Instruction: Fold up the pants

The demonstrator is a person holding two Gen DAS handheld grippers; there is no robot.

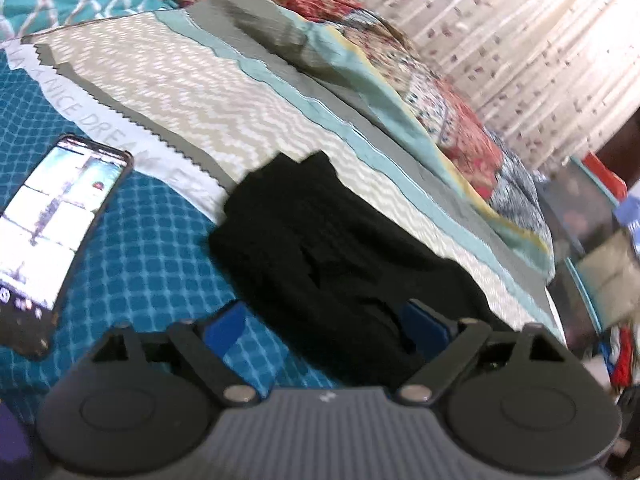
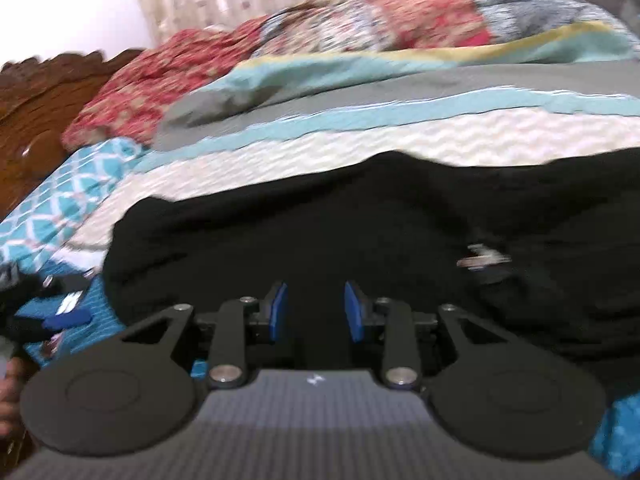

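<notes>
The black pants (image 1: 332,256) lie bunched on the blue checked bedsheet (image 1: 152,248), their far end against a chevron pillow (image 1: 192,92). My left gripper (image 1: 324,326) is open, its blue pads (image 1: 224,326) wide apart, with the near end of the pants lying between them. In the right wrist view the pants (image 2: 360,224) spread wide across the bed, with a small white tag (image 2: 482,258) on the right. My right gripper (image 2: 316,310) is open just above the near edge of the pants, its blue pads (image 2: 280,308) a hand's width apart, holding nothing.
A lit phone (image 1: 56,236) lies on the sheet left of the pants. A grey and teal blanket (image 1: 360,80) and a red floral quilt (image 2: 360,28) are heaped behind the pillow. A curtain (image 1: 520,40) hangs behind. A wooden headboard (image 2: 44,92) stands far left.
</notes>
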